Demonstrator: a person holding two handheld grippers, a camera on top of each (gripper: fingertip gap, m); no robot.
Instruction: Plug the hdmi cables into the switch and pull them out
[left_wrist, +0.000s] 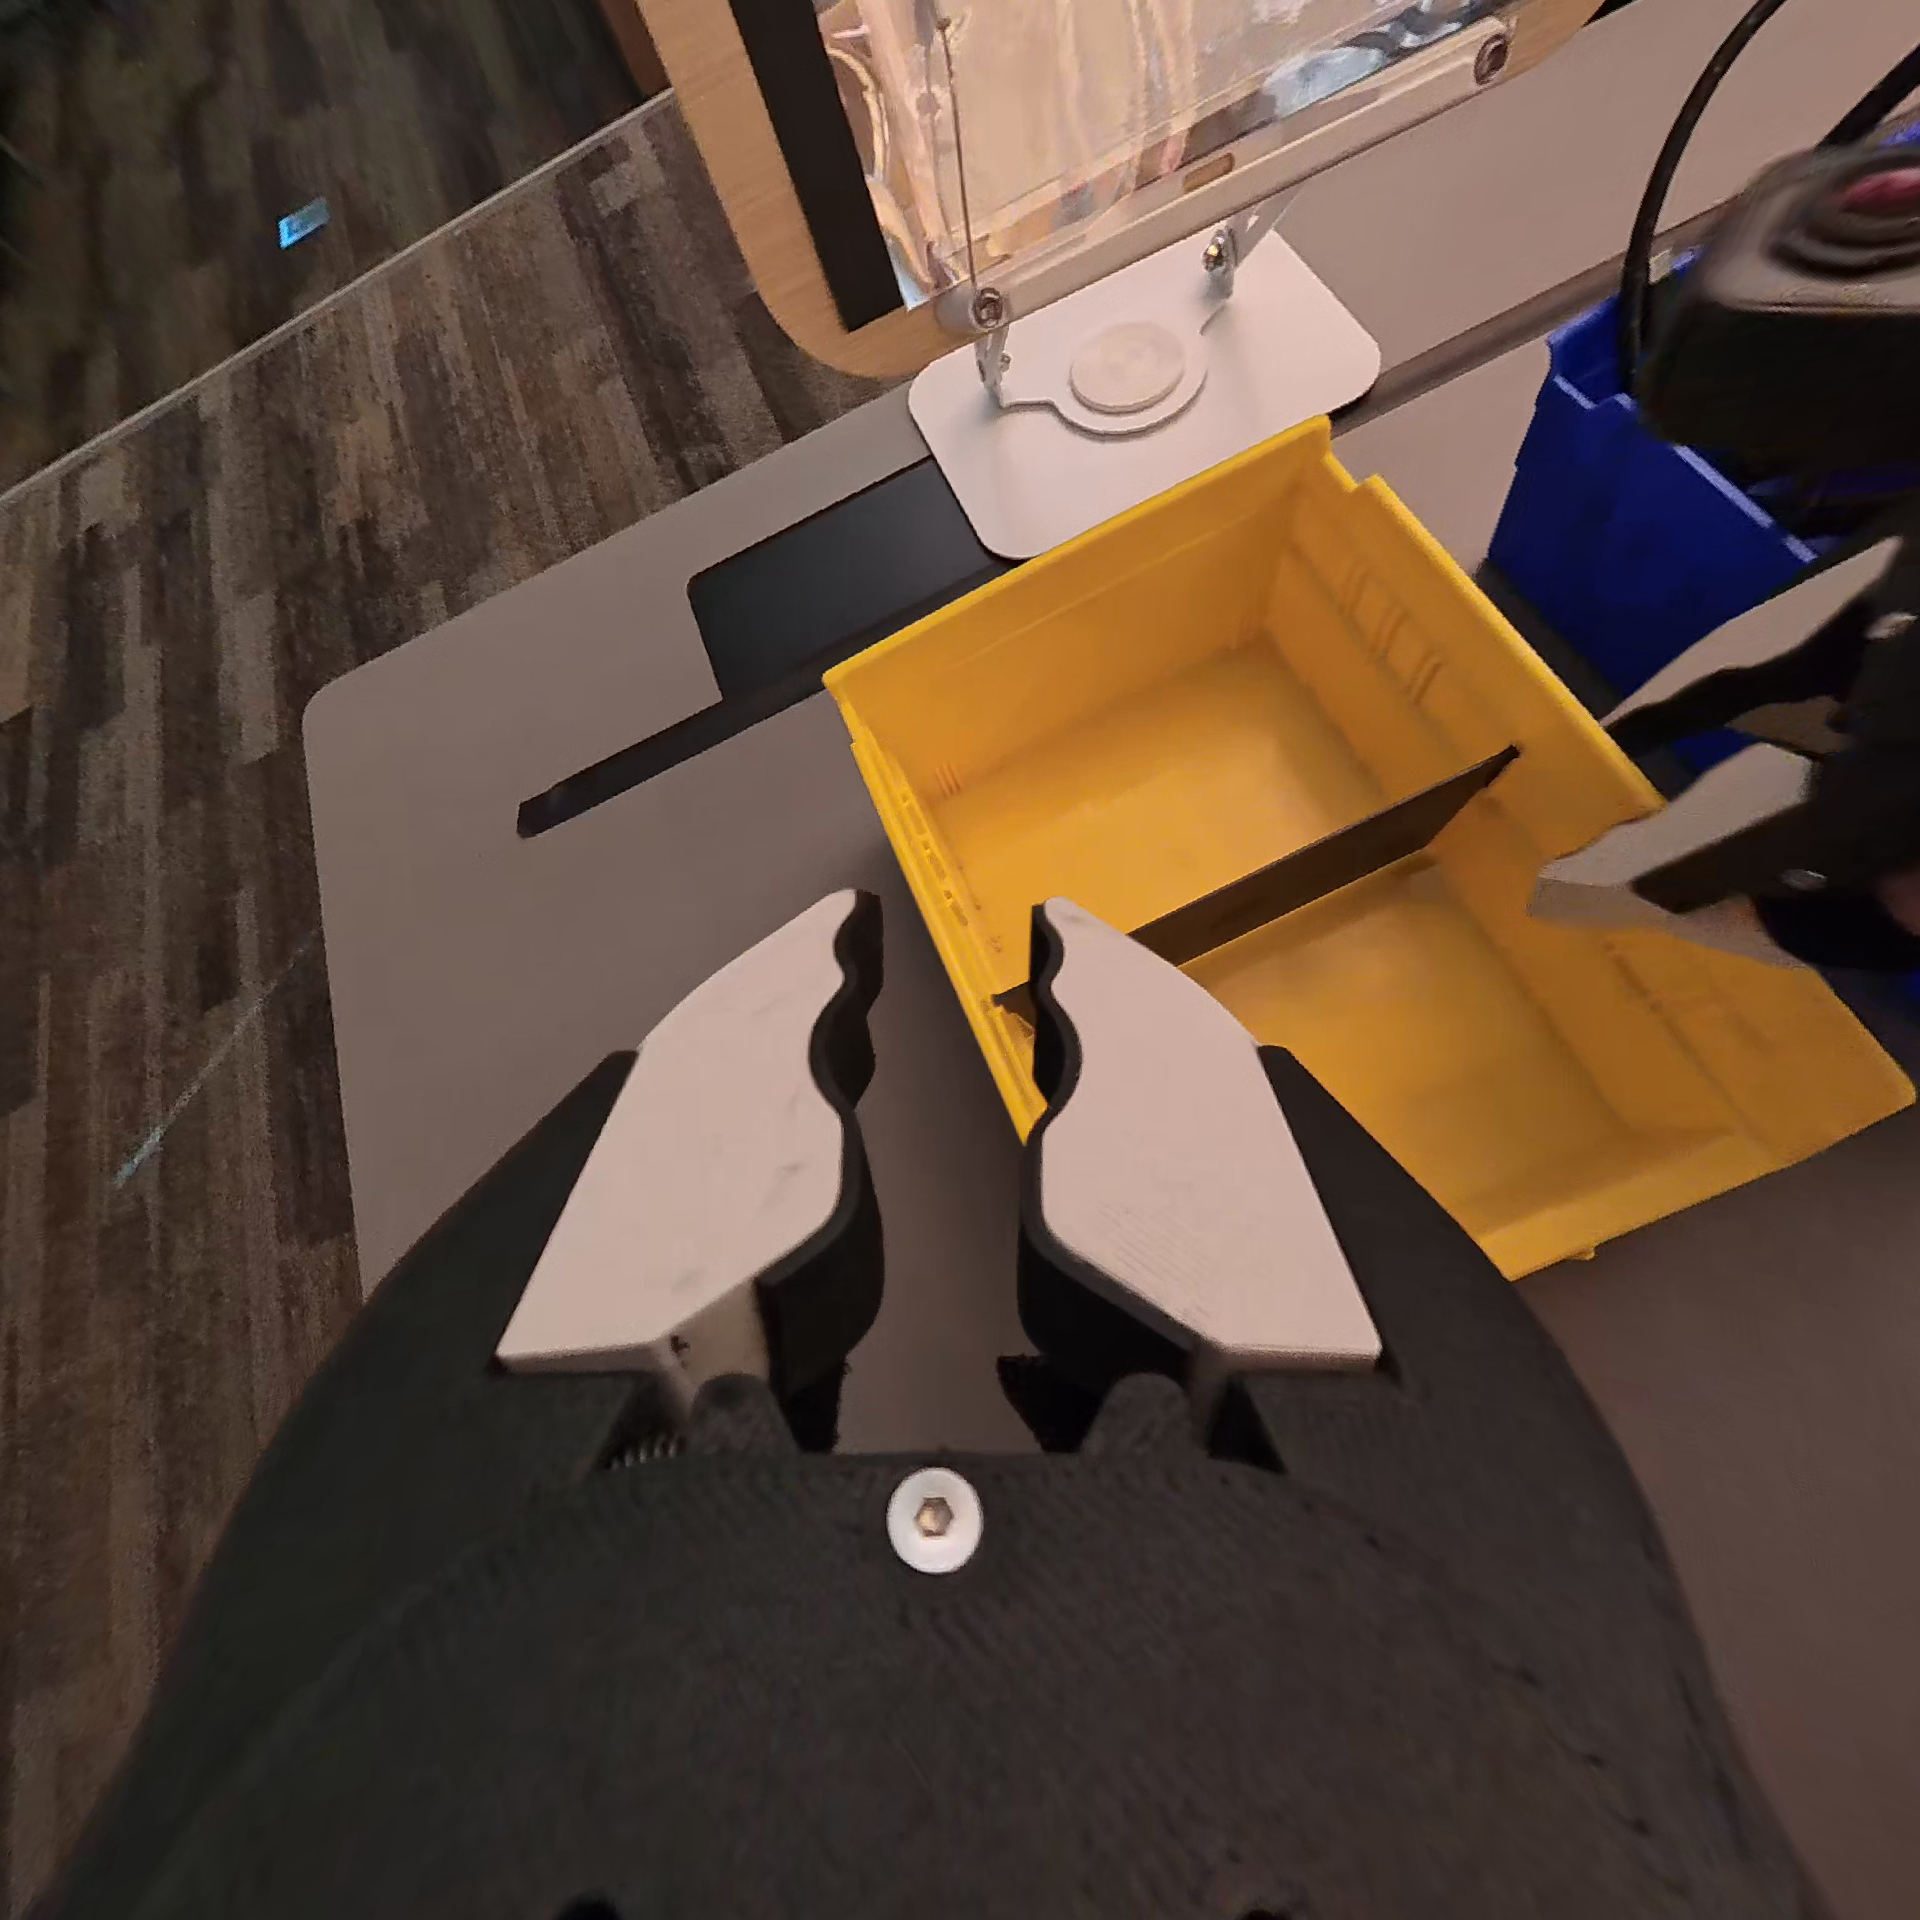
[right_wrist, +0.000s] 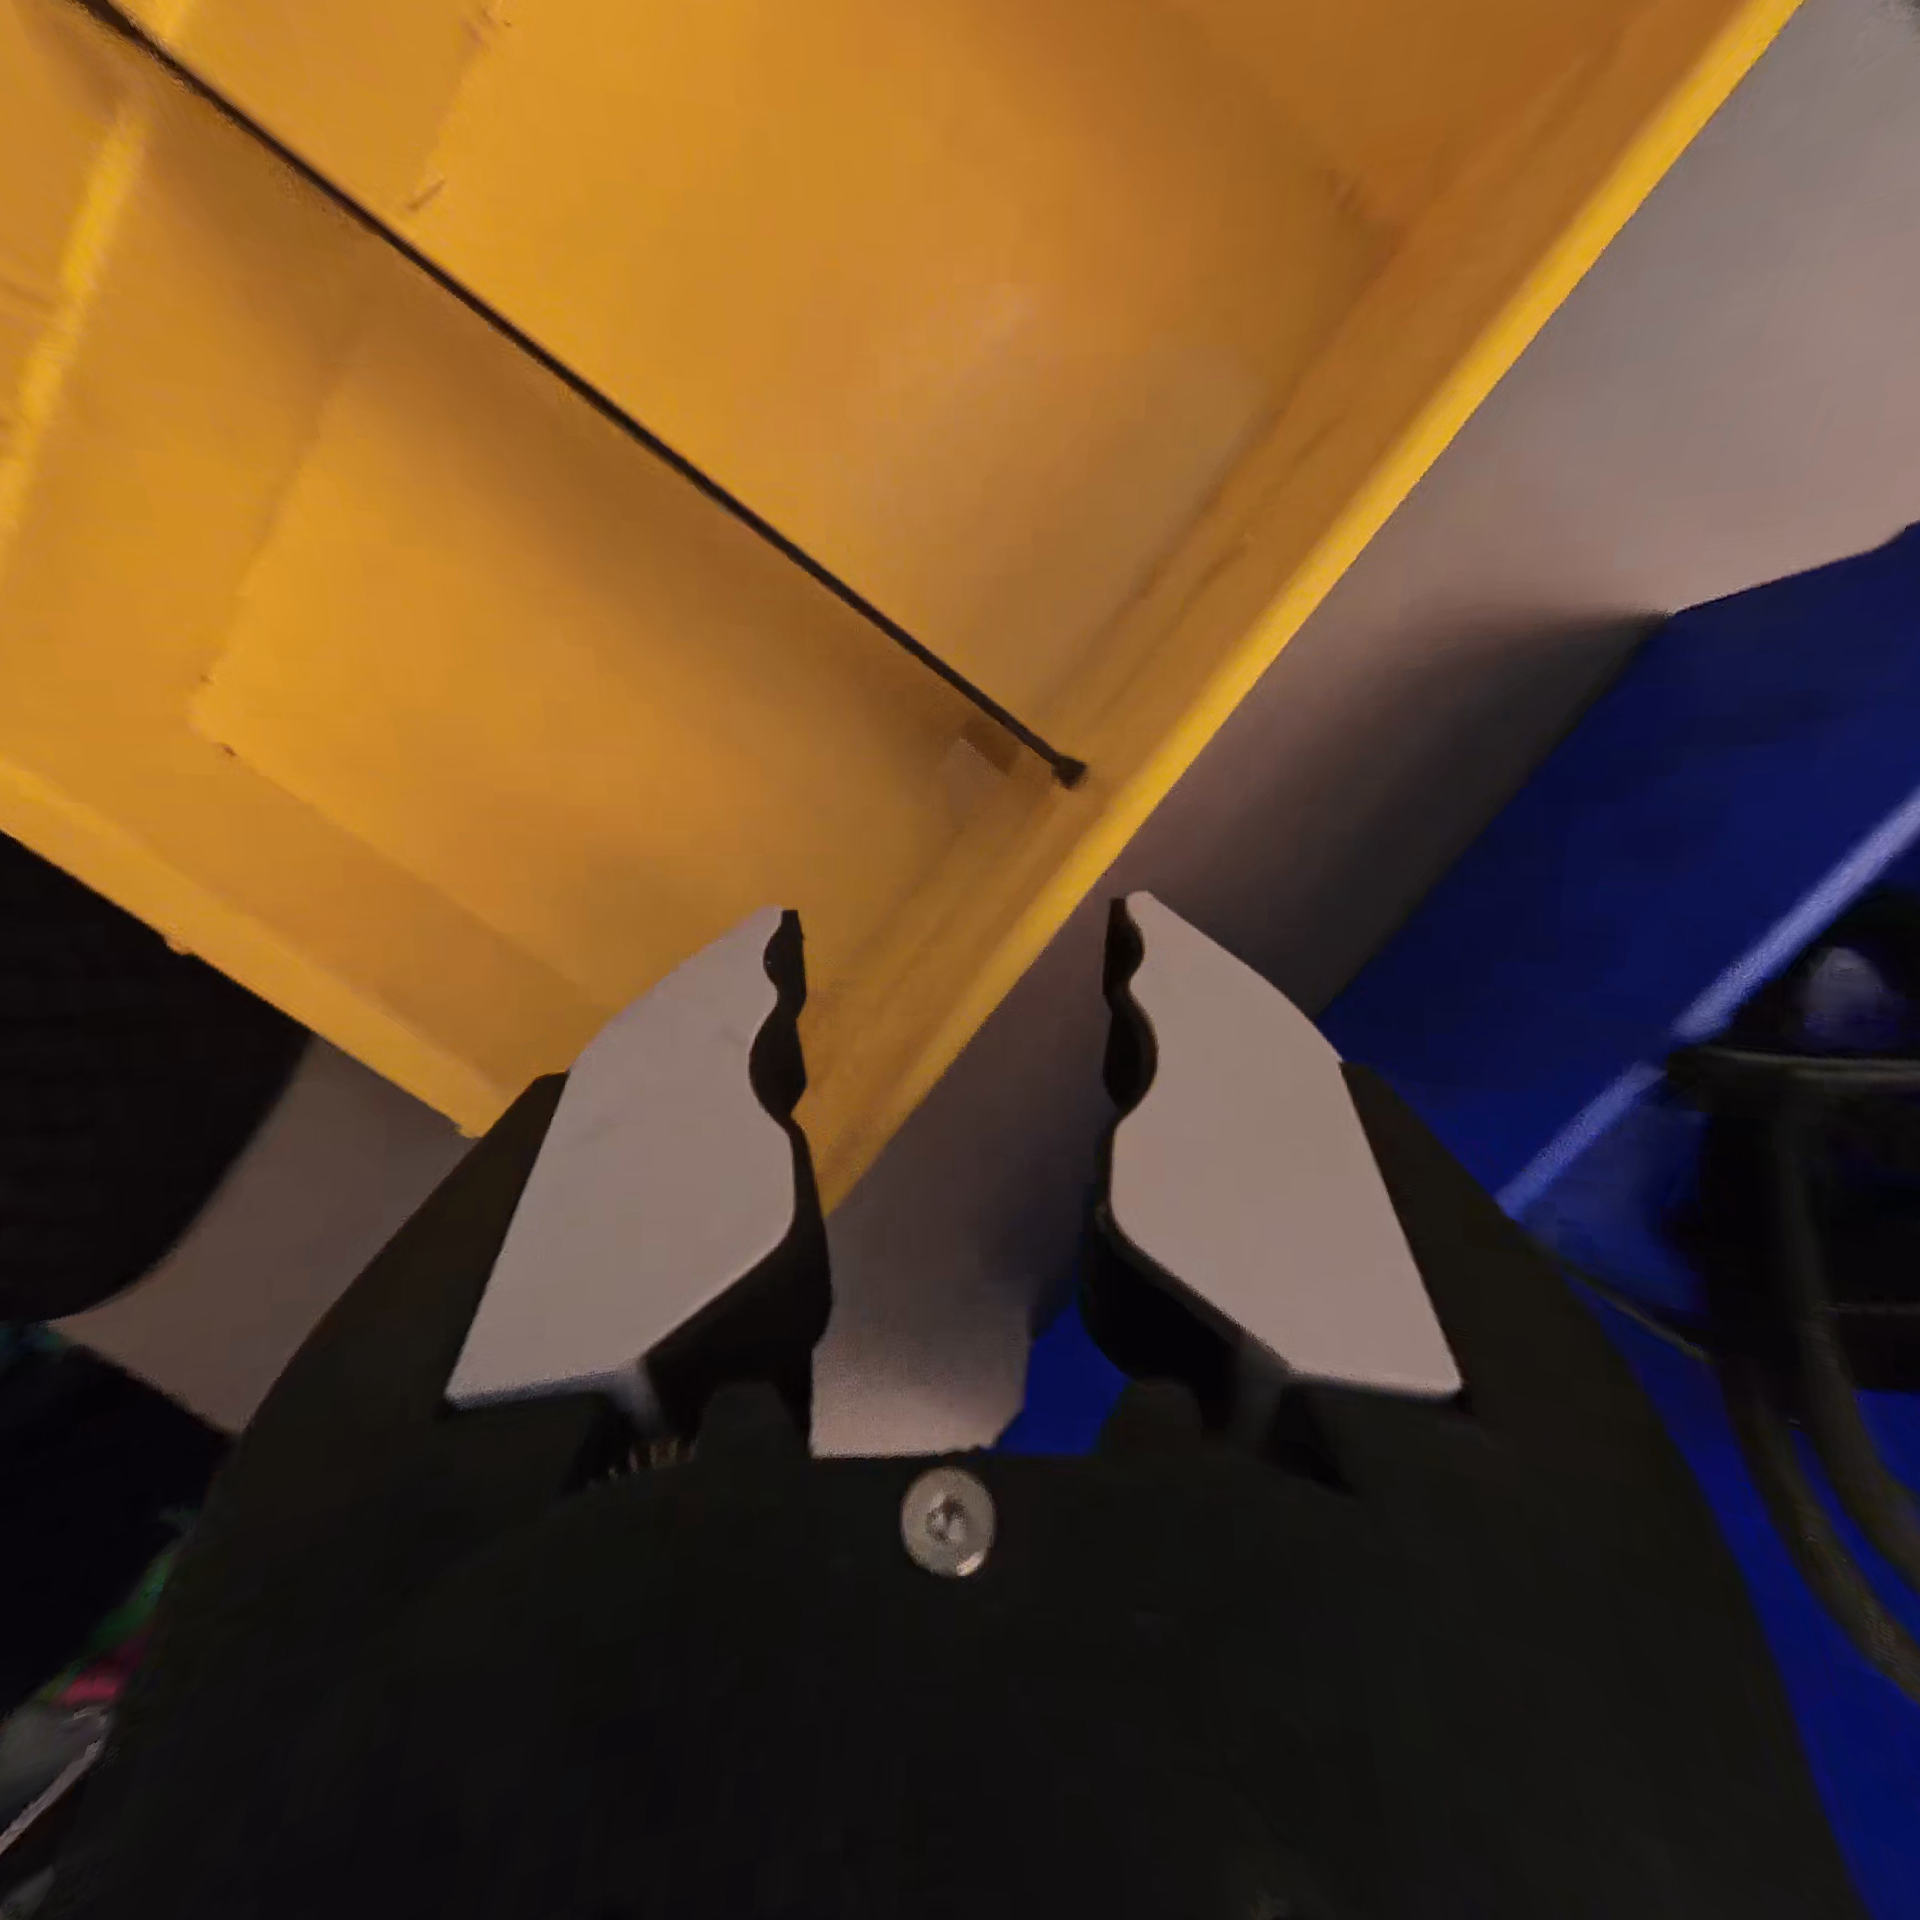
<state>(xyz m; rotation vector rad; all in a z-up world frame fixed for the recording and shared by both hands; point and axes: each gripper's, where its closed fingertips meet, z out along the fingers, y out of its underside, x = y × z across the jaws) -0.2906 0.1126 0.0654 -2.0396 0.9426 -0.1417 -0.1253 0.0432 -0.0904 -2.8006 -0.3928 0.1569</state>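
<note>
My left gripper (left_wrist: 954, 914) is open and empty, above the grey table at the near left corner of a yellow bin (left_wrist: 1039, 675). The bin is empty and split by a black divider (left_wrist: 1320, 862). My right gripper (right_wrist: 956, 914) is open and empty, over the bin's right rim (right_wrist: 1247, 582); it also shows in the left wrist view (left_wrist: 1574, 805). A bundle of black cables (right_wrist: 1808, 1195) lies in a blue bin (right_wrist: 1558, 831) to the right. No switch is in view.
A tablet stand with a white base (left_wrist: 1143, 416) stands behind the yellow bin. A black slot (left_wrist: 831, 603) is cut into the grey table (left_wrist: 582, 935). The blue bin (left_wrist: 1621, 540) sits right of the yellow one. Carpeted floor lies past the table's left edge.
</note>
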